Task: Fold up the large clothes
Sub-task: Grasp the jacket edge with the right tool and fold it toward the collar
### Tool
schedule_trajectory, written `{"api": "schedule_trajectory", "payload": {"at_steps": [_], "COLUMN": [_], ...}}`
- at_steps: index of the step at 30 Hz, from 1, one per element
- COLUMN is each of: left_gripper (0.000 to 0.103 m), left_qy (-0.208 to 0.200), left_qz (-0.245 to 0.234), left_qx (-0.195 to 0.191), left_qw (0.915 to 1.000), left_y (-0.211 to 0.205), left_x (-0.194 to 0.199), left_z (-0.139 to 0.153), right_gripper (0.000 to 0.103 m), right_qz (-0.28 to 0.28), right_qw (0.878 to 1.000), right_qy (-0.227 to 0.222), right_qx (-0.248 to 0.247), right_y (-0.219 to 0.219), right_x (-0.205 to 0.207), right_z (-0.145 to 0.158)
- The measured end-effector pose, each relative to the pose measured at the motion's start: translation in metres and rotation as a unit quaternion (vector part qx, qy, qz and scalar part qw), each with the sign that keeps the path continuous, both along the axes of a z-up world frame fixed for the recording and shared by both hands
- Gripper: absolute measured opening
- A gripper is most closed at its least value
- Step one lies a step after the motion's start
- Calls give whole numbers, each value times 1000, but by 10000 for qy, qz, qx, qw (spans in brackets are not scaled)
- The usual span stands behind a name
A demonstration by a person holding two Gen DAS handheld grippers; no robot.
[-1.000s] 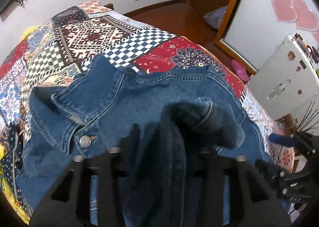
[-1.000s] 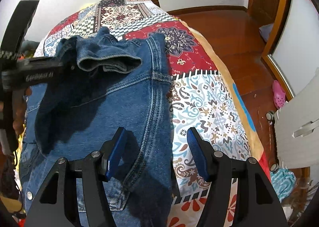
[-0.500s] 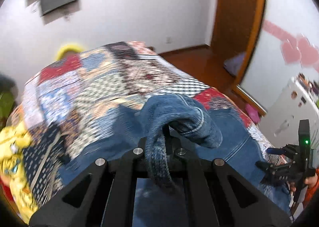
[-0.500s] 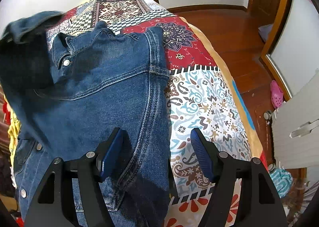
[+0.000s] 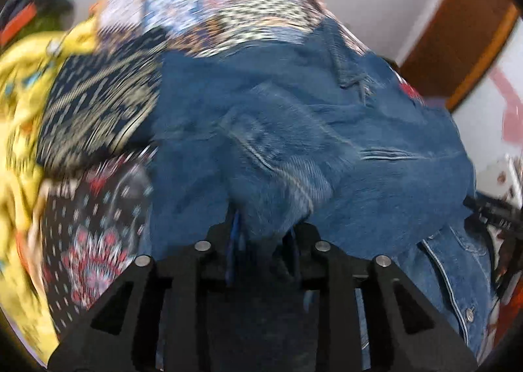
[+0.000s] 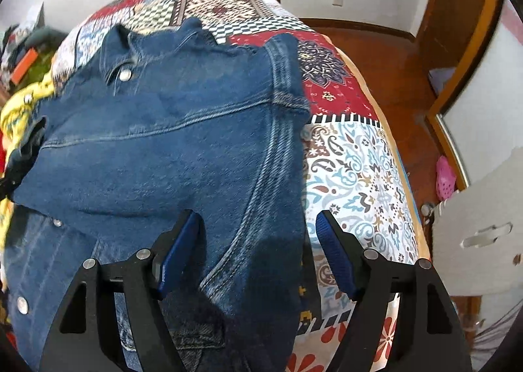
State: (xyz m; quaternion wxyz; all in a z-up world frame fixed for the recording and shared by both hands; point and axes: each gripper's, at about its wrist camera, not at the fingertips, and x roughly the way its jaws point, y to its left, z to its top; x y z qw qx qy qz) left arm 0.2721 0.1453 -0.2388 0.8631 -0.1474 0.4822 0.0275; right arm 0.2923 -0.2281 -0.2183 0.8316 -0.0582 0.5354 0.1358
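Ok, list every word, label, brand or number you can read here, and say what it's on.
None can be read.
The denim jacket shows only plain metal buttons.
The patchwork quilt carries patterns, no lettering.
The left wrist view is too blurred to read anything.

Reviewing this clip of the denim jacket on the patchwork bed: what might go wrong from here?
1. The left gripper has denim bunched between its opening jaws; the sleeve may drop in a crumpled heap rather than flat.
2. The right gripper hangs open over the denim jacket, gripping nothing, so the body may shift.
3. The jacket's side seam lies near the patchwork quilt edge; a tug might slide it off.
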Motion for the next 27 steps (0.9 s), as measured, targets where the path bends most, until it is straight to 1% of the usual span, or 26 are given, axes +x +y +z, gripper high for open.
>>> {"api": "schedule_trajectory", "payload": {"at_steps": [2, 4, 7, 9, 10, 12, 14, 16, 17, 18, 20, 23, 24, 27], "left_gripper": [33, 34, 39, 40, 41, 42, 47, 58, 61, 65, 68, 70, 70, 70], "left_qy": [-26, 34, 66, 106, 111, 68, -4, -162, -301, -378, -558, -629, -616, -409], "left_qz": [223, 300, 314, 258, 214, 63, -40, -40, -7, 17, 92, 203, 203, 197], "left_qx": [-169, -54, -123, -57, 0, 255, 499, 735, 858, 912, 1009, 965, 935, 687], "left_qw": [9996, 9995, 9994, 9996, 9997, 9996, 9987, 9972, 9959, 9951, 9933, 9931, 9935, 9966], "left_y": [13, 20, 27, 28, 28, 27, 28, 37, 42, 46, 58, 80, 83, 97], "left_x": [-10, -17, -25, -26, -29, -32, -33, -32, -31, -32, -25, -6, 2, 29], "left_z": [-1, -2, -4, 0, 2, 14, 27, 42, 54, 60, 75, 83, 82, 68], "right_gripper": [71, 72, 72, 72, 72, 72, 72, 72, 72, 72, 72, 72, 72, 72], "right_qz": [19, -18, -71, -103, -103, -86, -91, -96, -102, -119, -154, -166, -172, -195], "right_qw": [10000, 10000, 9999, 9998, 9998, 9997, 9998, 9999, 9998, 9996, 9989, 9980, 9978, 9974], "right_qy": [-19, 7, 80, 115, 144, 168, 114, -28, -87, -152, -282, -423, -443, -461], "right_qx": [-40, -1, 96, 130, 130, 129, 114, 104, 143, 211, 332, 438, 470, 527], "right_y": [1, -1, -3, -4, -4, -4, -5, -6, -7, -9, -10, -8, -7, -1], "right_x": [0, 1, 1, 1, 1, 2, 3, 6, 8, 11, 18, 33, 38, 55], "right_z": [-1, -1, -2, -2, -1, 2, 8, 18, 23, 29, 40, 51, 52, 50]}}
